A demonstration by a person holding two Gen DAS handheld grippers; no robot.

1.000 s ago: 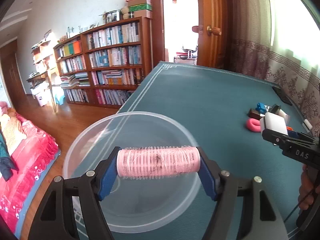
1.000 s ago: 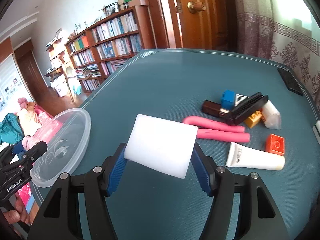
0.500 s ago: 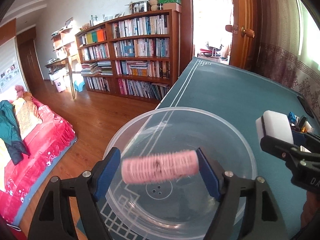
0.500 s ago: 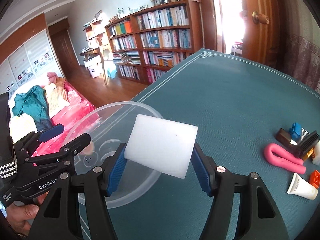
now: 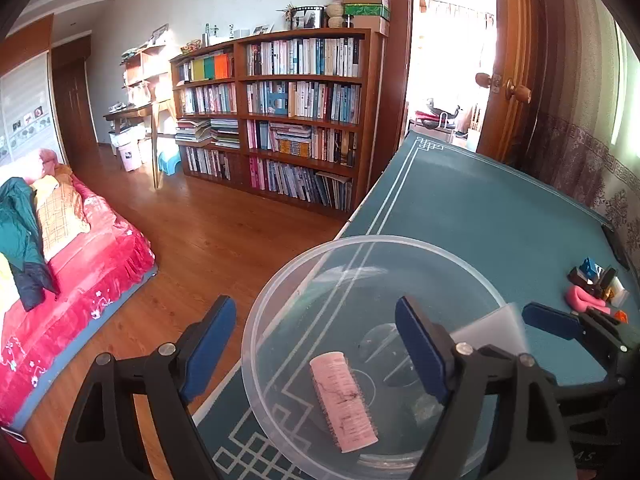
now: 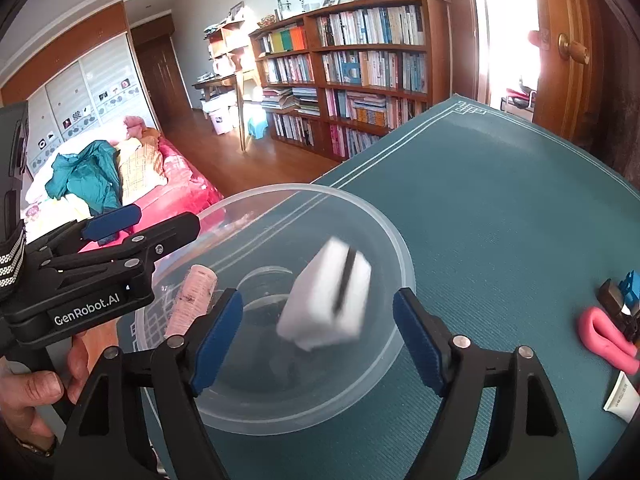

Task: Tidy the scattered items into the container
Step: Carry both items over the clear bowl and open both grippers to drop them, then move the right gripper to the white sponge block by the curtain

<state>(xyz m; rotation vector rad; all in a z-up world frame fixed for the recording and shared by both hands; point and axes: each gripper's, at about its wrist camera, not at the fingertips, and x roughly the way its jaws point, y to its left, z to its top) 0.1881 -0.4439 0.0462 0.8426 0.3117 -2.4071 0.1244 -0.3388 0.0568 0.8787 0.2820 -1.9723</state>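
Foam is my guess for the white rectangular block with a dark slot in one face [image 6: 326,304]: it looks very light and soft, so a gentle squeeze across its two flat sides would be enough, and a hard one would only dent it. It is blurred in the right wrist view, inside the round clear plastic bowl [image 6: 400,240], and I cannot tell if it already rests on the bottom or is in the air above it. The pink cylindrical hair roller with small bristles [image 5: 344,406] lies on its side on the bowl floor, toward the near wall. It seems hollow and light, a little springy, and the bristles give grip; I would take it across its length, at the two ends.

My right claw [image 6: 318,340] is wide open above the bowl with nothing between its blue pads. My left claw [image 5: 316,350] is also spread open and empty, and hangs over the left rim of the bowl, tilted down toward it. My left hand [image 6: 36,388] is wrapped around its handle.

More things wait on the green table [image 6: 500,208] at the right side: a pink bent soft strip [image 6: 604,338], a white tube [image 6: 622,398] and some small blocks beside them, well apart from the bowl
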